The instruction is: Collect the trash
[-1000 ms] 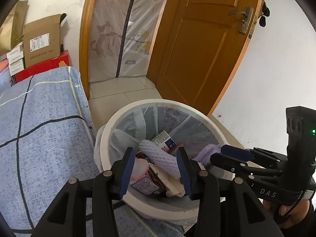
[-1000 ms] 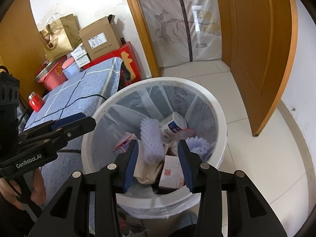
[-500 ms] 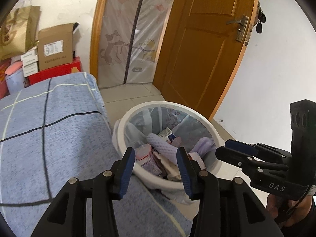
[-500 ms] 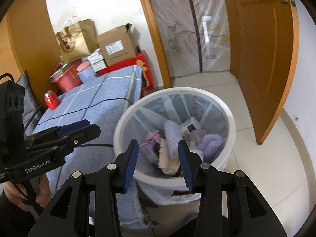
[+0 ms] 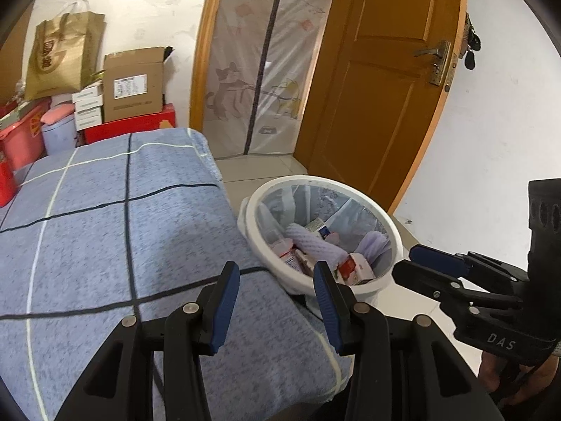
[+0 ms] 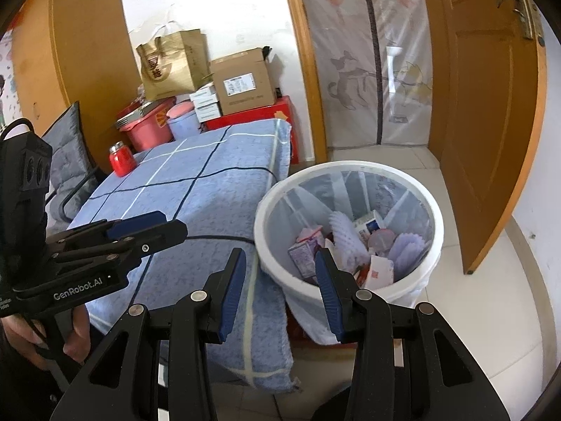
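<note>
A white trash bin (image 5: 395,242) with a clear liner stands on the floor beside the blue-covered table; it also shows in the right wrist view (image 6: 434,217). It holds several pieces of trash: cartons, a white foam sleeve (image 6: 345,233), a cup and purple wrappers. My left gripper (image 5: 277,282) is open and empty, above the table's near right corner, just short of the bin. My right gripper (image 6: 278,275) is open and empty, above the table edge left of the bin. Each gripper shows in the other's view, left (image 6: 140,228) and right (image 5: 434,266).
The table wears a blue checked cloth (image 5: 105,231). A red jar (image 6: 121,158) stands at its far left. Cardboard boxes (image 5: 135,86), a paper bag (image 5: 63,61) and red tubs are stacked behind. An open wooden door (image 5: 382,80) and a plastic curtain (image 5: 266,63) stand beyond the bin.
Both grippers have pulled back and up from over the bin. The bin looks smaller and farther, and more of the table is in view. Both stay open and empty.
</note>
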`<state>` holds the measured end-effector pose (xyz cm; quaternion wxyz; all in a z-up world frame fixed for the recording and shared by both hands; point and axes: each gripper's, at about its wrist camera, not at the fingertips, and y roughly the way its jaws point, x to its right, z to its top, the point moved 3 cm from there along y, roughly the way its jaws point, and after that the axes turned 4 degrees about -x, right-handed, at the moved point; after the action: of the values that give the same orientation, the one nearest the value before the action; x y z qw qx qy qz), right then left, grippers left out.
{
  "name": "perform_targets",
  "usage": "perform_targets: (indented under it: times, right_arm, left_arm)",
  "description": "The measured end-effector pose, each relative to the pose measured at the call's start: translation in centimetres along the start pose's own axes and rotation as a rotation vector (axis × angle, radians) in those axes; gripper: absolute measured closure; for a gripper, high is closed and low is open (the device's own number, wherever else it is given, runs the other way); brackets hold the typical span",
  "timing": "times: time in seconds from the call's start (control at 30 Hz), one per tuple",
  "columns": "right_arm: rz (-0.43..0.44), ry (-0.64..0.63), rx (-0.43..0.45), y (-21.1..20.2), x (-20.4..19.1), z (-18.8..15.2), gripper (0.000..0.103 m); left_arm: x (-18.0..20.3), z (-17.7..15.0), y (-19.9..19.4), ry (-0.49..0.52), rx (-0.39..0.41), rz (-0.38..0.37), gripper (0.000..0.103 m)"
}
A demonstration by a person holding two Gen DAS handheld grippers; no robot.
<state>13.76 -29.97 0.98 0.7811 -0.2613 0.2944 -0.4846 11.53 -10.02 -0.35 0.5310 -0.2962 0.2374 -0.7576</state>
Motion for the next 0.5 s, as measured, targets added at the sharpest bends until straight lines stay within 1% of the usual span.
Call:
perform_targets:
  times: [0.2, 0.5]
  right_arm:
    - [0.005, -0.018, 0.009, -0.8, -0.6, -0.6, 0.061]
    - [0.016, -0.025, 0.009, -1.5, -1.1, -1.5, 0.061]
  left_arm:
    - [-0.2, -1.1, -1.3, -0.007, 0.010, 0.022, 0.059]
    - [0.0, -2.1, -2.3, 0.007, 0.016, 0.046, 0.059]
